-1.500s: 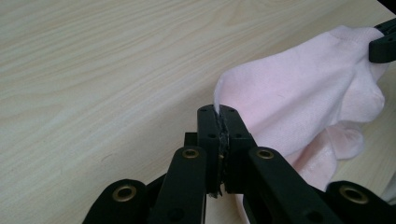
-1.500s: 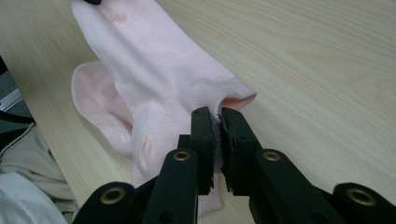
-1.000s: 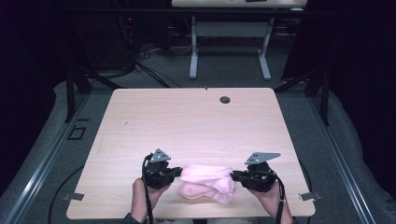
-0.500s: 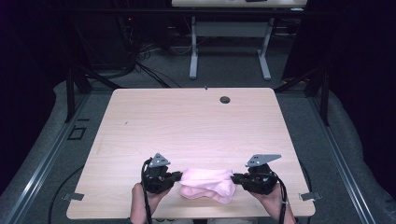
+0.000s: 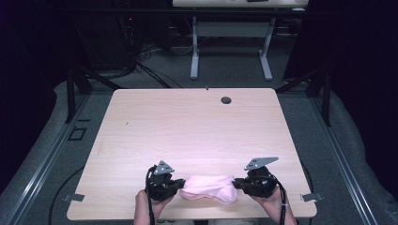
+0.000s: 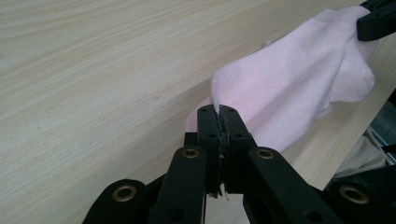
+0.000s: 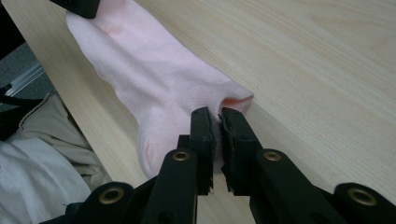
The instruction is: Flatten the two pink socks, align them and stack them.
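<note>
The soft pink cotton sock (image 5: 209,187) sits lower now; both grippers, left (image 5: 177,184) and right (image 5: 238,183), pinch its ends, and pulling hard may slip it free

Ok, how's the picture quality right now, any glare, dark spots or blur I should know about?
High view: table evenly lit, surroundings nearly black, no glare. Left gripper view: pink sock sharp, soft shadow beneath it, lower jaw links slightly soft. Right gripper view: sock bright and a little washed out, wood grain clear.
</note>
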Tool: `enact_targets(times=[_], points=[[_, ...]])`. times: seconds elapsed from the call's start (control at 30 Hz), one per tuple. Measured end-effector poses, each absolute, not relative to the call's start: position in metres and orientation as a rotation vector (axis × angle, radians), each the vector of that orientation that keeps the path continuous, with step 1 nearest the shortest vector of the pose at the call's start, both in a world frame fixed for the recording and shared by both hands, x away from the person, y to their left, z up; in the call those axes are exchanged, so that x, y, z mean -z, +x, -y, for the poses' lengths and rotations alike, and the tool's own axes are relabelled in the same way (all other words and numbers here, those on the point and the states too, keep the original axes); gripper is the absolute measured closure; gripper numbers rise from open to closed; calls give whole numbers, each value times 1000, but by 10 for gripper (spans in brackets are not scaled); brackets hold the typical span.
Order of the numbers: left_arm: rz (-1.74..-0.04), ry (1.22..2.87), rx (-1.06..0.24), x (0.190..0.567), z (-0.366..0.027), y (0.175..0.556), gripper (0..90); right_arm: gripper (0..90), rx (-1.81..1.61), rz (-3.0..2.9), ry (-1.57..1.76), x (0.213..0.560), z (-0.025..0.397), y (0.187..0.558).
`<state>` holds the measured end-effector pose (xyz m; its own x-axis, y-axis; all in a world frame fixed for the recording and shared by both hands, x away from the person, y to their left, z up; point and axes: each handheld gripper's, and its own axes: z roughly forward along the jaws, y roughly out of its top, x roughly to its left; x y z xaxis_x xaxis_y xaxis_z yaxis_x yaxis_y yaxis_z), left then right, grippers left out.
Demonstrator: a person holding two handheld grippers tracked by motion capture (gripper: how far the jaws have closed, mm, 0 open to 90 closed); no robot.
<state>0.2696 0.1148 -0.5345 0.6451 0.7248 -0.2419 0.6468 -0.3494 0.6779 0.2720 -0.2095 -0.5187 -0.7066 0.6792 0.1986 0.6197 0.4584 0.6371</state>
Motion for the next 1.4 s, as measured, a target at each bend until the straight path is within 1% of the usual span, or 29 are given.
enact_targets(times=[0.13, 0.17, 0.23, 0.3, 0.33, 0.37, 0.4, 0.43, 0.53, 0.57, 0.67, 0.7, 0.77, 0.8, 0.87, 0.9, 0.97, 1.1, 1.17, 1.27, 1.4], points=[[-1082, 2143, -147, 548, -109, 269, 880, 810, -1005, -2648, 1182, 535, 204, 280], [-1076, 2175, -191, 551, -107, 268, 836, 786, -979, -2641, 1176, 540, 202, 281], [-1100, 2205, -244, 556, -103, 267, 685, 672, -922, -2592, 1190, 547, 202, 283], [-1101, 2224, -300, 558, -101, 266, 597, 647, -934, -2580, 1199, 549, 204, 284], [-1113, 2227, -326, 559, -100, 266, 549, 606, -923, -2571, 1205, 550, 205, 284], [-1119, 2221, -338, 560, -100, 266, 470, 571, -928, -2560, 1205, 551, 205, 284], [-1114, 2215, -339, 559, -101, 267, 417, 558, -930, -2561, 1205, 552, 206, 284], [-1118, 2204, -355, 558, -101, 266, 357, 522, -937, -2552, 1216, 551, 207, 283], [-1110, 2165, -400, 546, -108, 266, 224, 419, -973, -2513, 1221, 544, 212, 282], [-1114, 2147, -415, 542, -111, 265, 179, 371, -988, -2490, 1221, 540, 215, 281], [-1117, 2108, -464, 530, -124, 263, 125, 246, -1022, -2441, 1215, 528, 222, 277], [-1123, 2100, -476, 527, -128, 263, 94, 198, -1030, -2418, 1210, 523, 226, 275], [-1151, 2084, -504, 523, -142, 264, 44, 150, -1036, -2395, 1200, 516, 234, 272], [-1170, 2068, -513, 522, -149, 264, 33, 143, -1048, -2376, 1194, 514, 238, 271], [-1213, 2051, -516, 524, -165, 265, 1, 82, -1055, -2347, 1211, 513, 245, 269], [-1231, 2048, -524, 525, -172, 265, 1, 40, -1054, -2329, 1226, 514, 250, 269], [-1279, 2025, -543, 532, -188, 266, 1, 1, -1033, -2296, 1259, 518, 261, 268], [-1379, 1998, -562, 553, -219, 269, 1, 0, -1006, -2217, 1344, 533, 284, 271], [-1407, 1986, -595, 564, -228, 271, 1, 0, -973, -2193, 1369, 543, 295, 274], [-1431, 1986, -617, 579, -237, 276, 1, 0, -964, -2171, 1411, 555, 307, 280], [-1453, 1981, -600, 591, -239, 285, 1, 0, -920, -2156, 1468, 572, 320, 291]])
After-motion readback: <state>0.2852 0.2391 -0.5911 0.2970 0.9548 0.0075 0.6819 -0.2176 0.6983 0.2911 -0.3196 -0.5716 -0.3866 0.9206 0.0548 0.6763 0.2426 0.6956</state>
